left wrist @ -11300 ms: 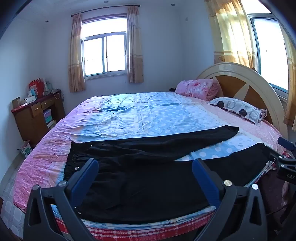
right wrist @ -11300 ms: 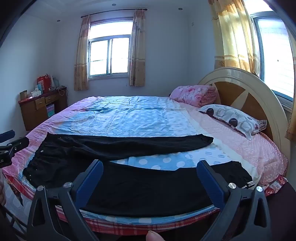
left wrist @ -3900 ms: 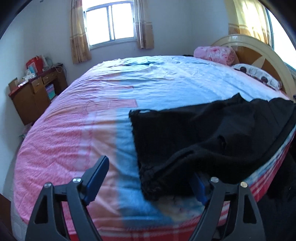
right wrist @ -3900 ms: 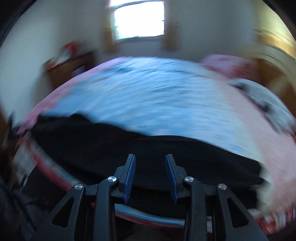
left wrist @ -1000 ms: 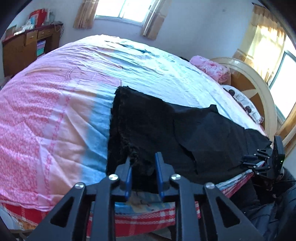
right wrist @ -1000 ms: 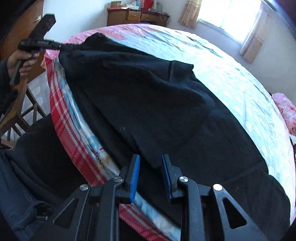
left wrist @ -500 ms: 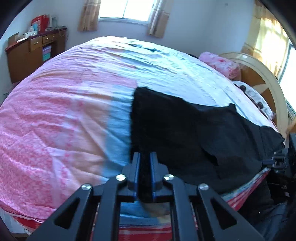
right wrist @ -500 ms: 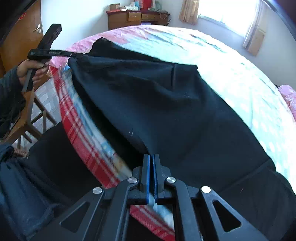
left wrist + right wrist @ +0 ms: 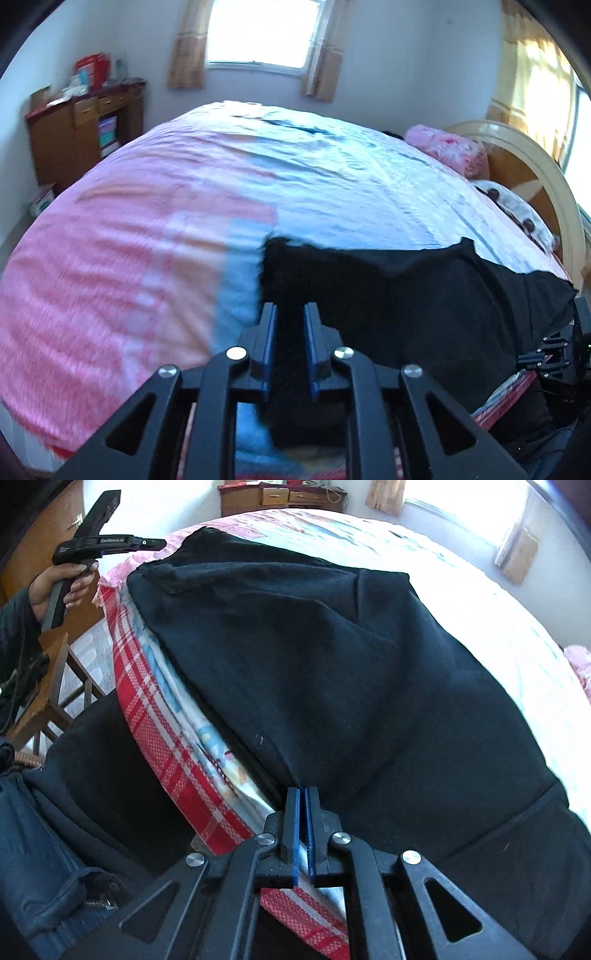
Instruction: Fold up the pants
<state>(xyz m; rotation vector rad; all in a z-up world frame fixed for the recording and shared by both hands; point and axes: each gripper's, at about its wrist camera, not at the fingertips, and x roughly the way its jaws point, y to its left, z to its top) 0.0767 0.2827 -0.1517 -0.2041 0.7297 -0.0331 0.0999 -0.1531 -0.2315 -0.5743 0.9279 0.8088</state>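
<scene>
Now black pants (image 9: 332, 657) lie doubled along bed (image 9: 129, 240) edge

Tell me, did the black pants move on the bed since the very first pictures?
Yes. The black pants lay spread with both legs apart; now they are folded leg over leg and sit nearer the headboard side of the bed.

The pants (image 9: 424, 295) lie along the near edge of the bed (image 9: 184, 221), their length running towards the headboard (image 9: 535, 177) on the right; the left gripper (image 9: 289, 332) pinches the waist end at the left, the right gripper (image 9: 303, 812) the near edge farther right; two pillows (image 9: 447, 153) sit against the headboard; a cabinet (image 9: 85, 133) stands off the bed's far left, beside the window wall; a chair (image 9: 55, 686) stands at the bedside.
</scene>
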